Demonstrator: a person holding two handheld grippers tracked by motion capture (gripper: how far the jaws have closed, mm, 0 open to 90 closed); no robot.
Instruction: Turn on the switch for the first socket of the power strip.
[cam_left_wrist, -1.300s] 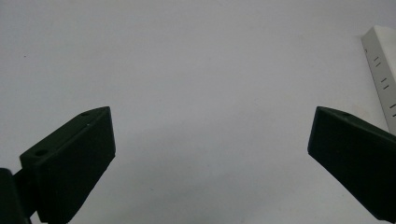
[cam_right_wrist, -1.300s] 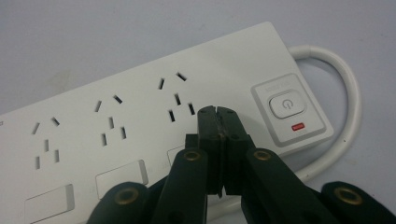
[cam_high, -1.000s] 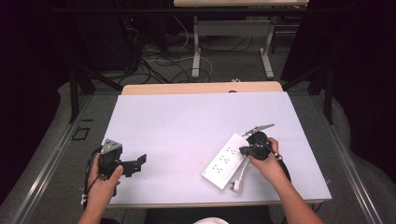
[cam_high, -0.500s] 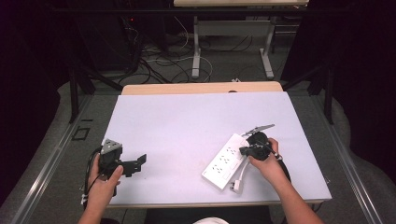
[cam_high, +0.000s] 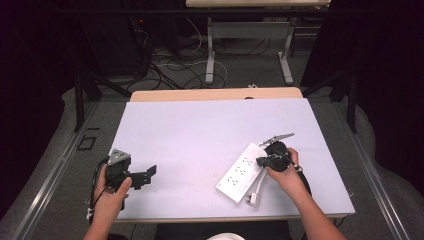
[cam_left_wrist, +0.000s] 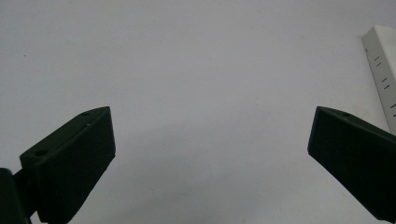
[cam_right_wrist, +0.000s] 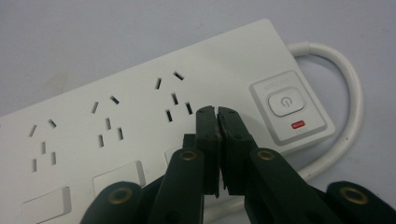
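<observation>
Right tool (cam_right_wrist: 217, 112) was closed with nothing between the jaws, tips just above the power strip (cam_high: 241, 172), beside its power button (cam_right_wrist: 285, 102). The strip lay diagonally on the worktop (cam_high: 200, 135), right of centre near the front edge, its cord (cam_right_wrist: 348, 88) looped at the button end and its plug (cam_high: 252, 199) by the near end. Judgement: the press on the button looked not yet made; the red mark under it was visible. Left tool (cam_high: 145, 176) was wide open and empty, well apart at the front left. Nothing blocked the button. Cables and desk legs were on the floor beyond.
</observation>
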